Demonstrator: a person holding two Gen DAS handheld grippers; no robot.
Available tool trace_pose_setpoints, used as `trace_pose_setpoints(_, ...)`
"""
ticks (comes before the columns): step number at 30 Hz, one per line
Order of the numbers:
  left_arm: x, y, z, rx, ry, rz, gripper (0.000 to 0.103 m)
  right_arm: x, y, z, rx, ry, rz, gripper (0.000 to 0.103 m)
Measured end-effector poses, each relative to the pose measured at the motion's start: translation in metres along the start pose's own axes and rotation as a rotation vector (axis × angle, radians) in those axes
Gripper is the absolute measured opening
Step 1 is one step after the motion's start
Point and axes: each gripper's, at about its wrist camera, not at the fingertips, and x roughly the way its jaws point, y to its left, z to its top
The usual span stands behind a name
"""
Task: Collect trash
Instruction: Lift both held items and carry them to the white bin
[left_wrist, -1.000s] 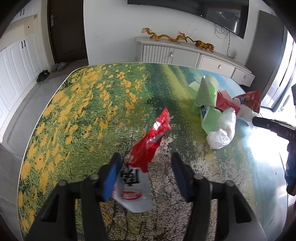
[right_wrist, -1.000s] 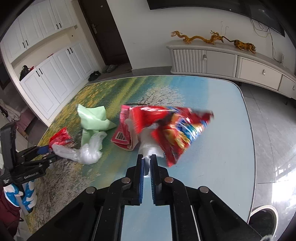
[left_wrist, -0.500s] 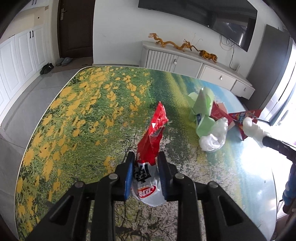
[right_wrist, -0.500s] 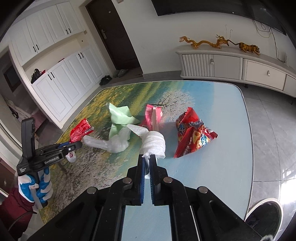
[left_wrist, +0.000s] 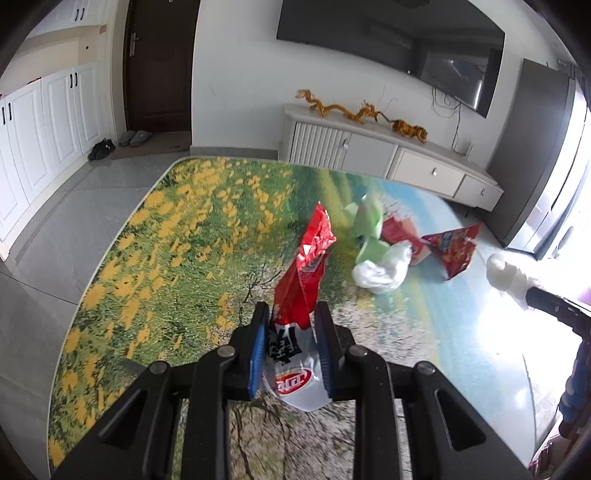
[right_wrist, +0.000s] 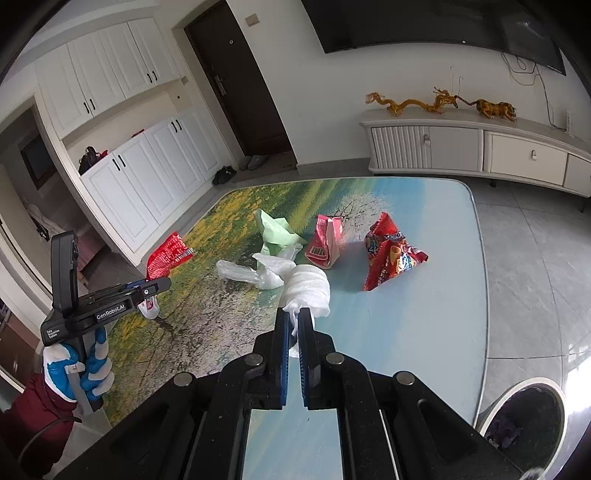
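Observation:
My left gripper (left_wrist: 290, 320) is shut on a red-and-white snack wrapper (left_wrist: 301, 280), held up off the printed table (left_wrist: 166, 258); the same left gripper (right_wrist: 159, 286) and wrapper (right_wrist: 166, 254) show at the left of the right wrist view. A white crumpled tissue wad (right_wrist: 306, 290) is pinched in my shut right gripper (right_wrist: 294, 321) and hangs above the table; in the left wrist view this wad (left_wrist: 506, 275) appears at the far right. Lying on the table are green paper (right_wrist: 275, 230), a clear plastic bag (right_wrist: 247, 273), a pink-red packet (right_wrist: 327, 242) and a red chip bag (right_wrist: 388, 258).
A trash bin (right_wrist: 524, 417) stands on the floor at the lower right, past the table's rounded corner. A white sideboard (right_wrist: 480, 147) with gold figurines lines the far wall. A gloved hand (right_wrist: 79, 369) grips the left tool. White cupboards (right_wrist: 122, 177) stand at the left.
The left gripper closed on the red-and-white wrapper and lifted it. The right gripper pulled the tissue wad up and back, away from the chip bag, which settled on the table.

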Motion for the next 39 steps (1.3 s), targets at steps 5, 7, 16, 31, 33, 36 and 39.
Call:
trace_pose_setpoints(5,-0.027,-0.013,0.002,0.005,-0.046,-0.013,0.023,-0.031,0.004,-0.01,0.004,-0.046,0.004,0.005)
trace_pose_setpoints(7,-0.035,-0.021,0.003,0.016,-0.058,-0.023,0.024,-0.043,0.004,-0.015,0.009,-0.064,0.003,0.005)
trace_pose_setpoints(16,-0.056,-0.09,0.005,0.105,-0.086,-0.103,0.024,-0.096,-0.018,-0.037,0.071,-0.148,-0.026,0.005)
trace_pose_setpoints(31,-0.037,-0.142,-0.001,0.128,-0.039,-0.168,0.024,-0.068,-0.049,-0.063,0.144,-0.042,-0.007,0.03)
trace_pose_setpoints(33,-0.032,-0.136,-0.002,0.118,-0.027,-0.164,0.024,-0.058,-0.05,-0.066,0.149,-0.019,-0.004,0.035)
trace_pose_setpoints(36,-0.024,-0.126,-0.005,0.105,-0.009,-0.161,0.024,-0.039,-0.052,-0.07,0.16,0.023,-0.007,0.035)
trace_pose_setpoints(39,-0.015,-0.119,-0.006,0.094,0.008,-0.161,0.024,-0.023,-0.054,-0.072,0.166,0.059,-0.011,0.035)
